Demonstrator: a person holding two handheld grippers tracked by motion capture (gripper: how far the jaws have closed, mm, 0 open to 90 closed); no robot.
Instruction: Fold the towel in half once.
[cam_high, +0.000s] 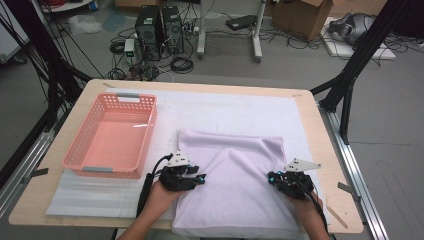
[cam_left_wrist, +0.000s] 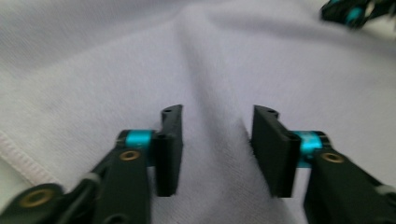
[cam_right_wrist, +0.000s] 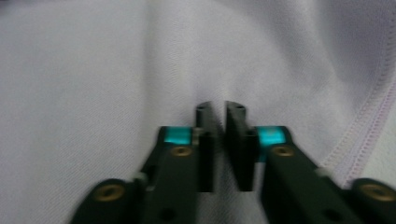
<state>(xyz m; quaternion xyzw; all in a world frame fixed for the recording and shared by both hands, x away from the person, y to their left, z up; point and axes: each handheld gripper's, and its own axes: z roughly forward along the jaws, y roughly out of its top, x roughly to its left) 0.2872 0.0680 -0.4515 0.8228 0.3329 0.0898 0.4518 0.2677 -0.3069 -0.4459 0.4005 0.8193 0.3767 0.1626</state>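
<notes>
Lavender cloth (cam_high: 235, 185) flat, long axis toward person — left hand-held gripper (cam_left_wrist: 217, 149) apart, right hand-held gripper (cam_right_wrist: 220, 144) pinching cloth.

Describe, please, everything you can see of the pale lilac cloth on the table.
The pale lilac cloth looks like soft fabric, folded to a rough rectangle, with a stitched hem along its edge. It lies flat on the white mat, right of the pink basket, its near end hanging over the table edge. Soft creases run across it. The left gripper rests on its left part with jaws apart; the right gripper, on its right part, has jaws nearly closed, seemingly pinching a fold.
</notes>
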